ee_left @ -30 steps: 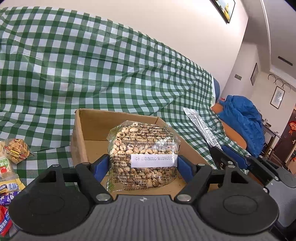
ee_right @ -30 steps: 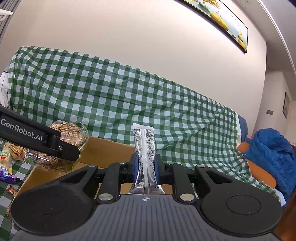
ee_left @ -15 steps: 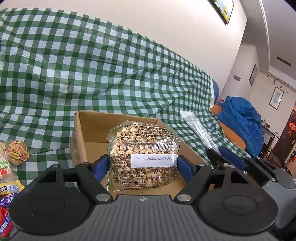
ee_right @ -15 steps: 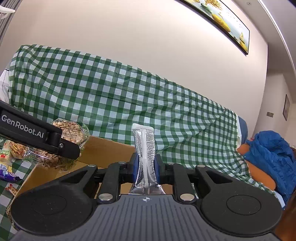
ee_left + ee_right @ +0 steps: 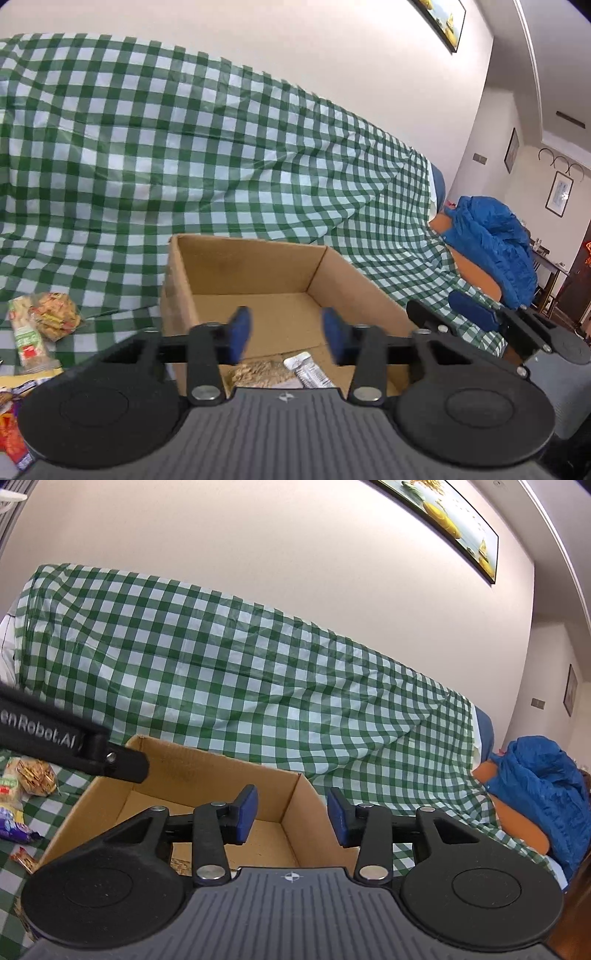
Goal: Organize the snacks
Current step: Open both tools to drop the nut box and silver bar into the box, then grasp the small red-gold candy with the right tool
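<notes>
Broadly, a green-and-white checked cloth (image 5: pixel 221 155) is seen draped behind an open brown cardboard box (image 5: pixel 258 273). Inside the box, near its front, a clear bag of nuts (image 5: pixel 258 373) lies touching a silver foil packet (image 5: pixel 310 371). Above it, the left gripper (image 5: pixel 284 334) is closing, jaws apart and empty; the right gripper (image 5: pixel 291 816) is opening, jaws likewise empty.

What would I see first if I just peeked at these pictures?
The big green checked cloth draped over the sofa fills most of each view. In front of it sits an open cardboard box with two snack packs at its bottom. A bright blue jacket lies bunched up at the right.
</notes>
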Available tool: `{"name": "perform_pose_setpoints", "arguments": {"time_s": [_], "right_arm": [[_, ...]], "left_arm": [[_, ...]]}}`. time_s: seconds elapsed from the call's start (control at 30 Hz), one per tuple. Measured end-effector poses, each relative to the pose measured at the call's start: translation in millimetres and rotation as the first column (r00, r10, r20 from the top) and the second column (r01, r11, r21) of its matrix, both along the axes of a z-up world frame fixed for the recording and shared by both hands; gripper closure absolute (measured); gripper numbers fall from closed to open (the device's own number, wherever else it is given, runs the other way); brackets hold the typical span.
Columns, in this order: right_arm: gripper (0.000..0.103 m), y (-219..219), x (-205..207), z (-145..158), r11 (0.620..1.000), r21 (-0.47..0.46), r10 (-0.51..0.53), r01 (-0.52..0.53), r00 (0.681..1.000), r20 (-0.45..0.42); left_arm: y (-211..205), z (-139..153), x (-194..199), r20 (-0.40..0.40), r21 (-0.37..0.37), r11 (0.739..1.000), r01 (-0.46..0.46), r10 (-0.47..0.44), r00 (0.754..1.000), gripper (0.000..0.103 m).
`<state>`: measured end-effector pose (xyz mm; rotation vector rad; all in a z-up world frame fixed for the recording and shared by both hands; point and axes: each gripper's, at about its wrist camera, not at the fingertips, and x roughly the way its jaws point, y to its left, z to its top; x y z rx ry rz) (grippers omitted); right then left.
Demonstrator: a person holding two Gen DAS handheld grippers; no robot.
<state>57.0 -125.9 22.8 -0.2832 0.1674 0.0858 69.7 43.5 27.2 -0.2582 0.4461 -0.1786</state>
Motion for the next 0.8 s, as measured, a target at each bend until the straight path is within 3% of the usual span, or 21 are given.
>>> {"name": "perform_pose_setpoints", "arguments": {"time_s": [0.07, 0.17, 0.3, 0.43, 0.47, 0.5, 0.57, 0.7, 0.8], "right_arm": [[0.059, 5, -2, 1, 1.0, 0.0, 0.009, -0.009, 1.0, 0.003], [0.06, 11, -5, 3, 1.0, 0.001, 0.024, -0.024, 1.0, 0.006], [0.061, 21, -14, 7, 0.998, 0.005, 0.056, -0.056, 0.998, 0.012], [0.074, 32, -28, 9, 0.993, -0.009, 0.117, -0.116, 0.993, 0.03], [0.075, 36, -30, 9, 0.991, -0.018, 0.131, -0.131, 0.991, 0.033], [0.076, 40, -33, 10, 0.989, -0.028, 0.144, -0.143, 0.989, 0.037], [0.077, 49, -37, 11, 0.984, -0.044, 0.174, -0.173, 0.984, 0.04], [0.077, 71, -47, 10, 0.961, -0.075, 0.269, -0.267, 0.963, 0.017], [0.077, 90, -55, -1, 0.932, -0.092, 0.351, -0.352, 0.936, -0.028]], "left_arm": [[14, 5, -6, -0.032, -0.029, 1.0, -0.005, 0.004, 0.999, 0.073], [47, 25, -16, -0.044, -0.062, 0.998, -0.02, 0.017, 0.999, 0.074], [106, 47, -32, -0.035, -0.035, 0.994, -0.101, 0.099, 0.994, 0.074], [172, 31, -56, -0.085, -0.085, 0.971, -0.223, 0.216, 0.973, 0.074], [185, 18, -64, -0.11, -0.096, 0.96, -0.263, 0.253, 0.961, 0.074], [202, 7, -67, -0.202, -0.163, 0.928, -0.334, 0.3, 0.932, 0.075], [228, 0, -76, -0.24, -0.265, 0.885, -0.383, 0.324, 0.915, 0.075], [251, -13, -78, -0.341, -0.313, 0.826, -0.468, 0.363, 0.867, 0.073], [259, -26, -70, -0.416, -0.326, 0.806, -0.494, 0.347, 0.84, 0.069]]}}
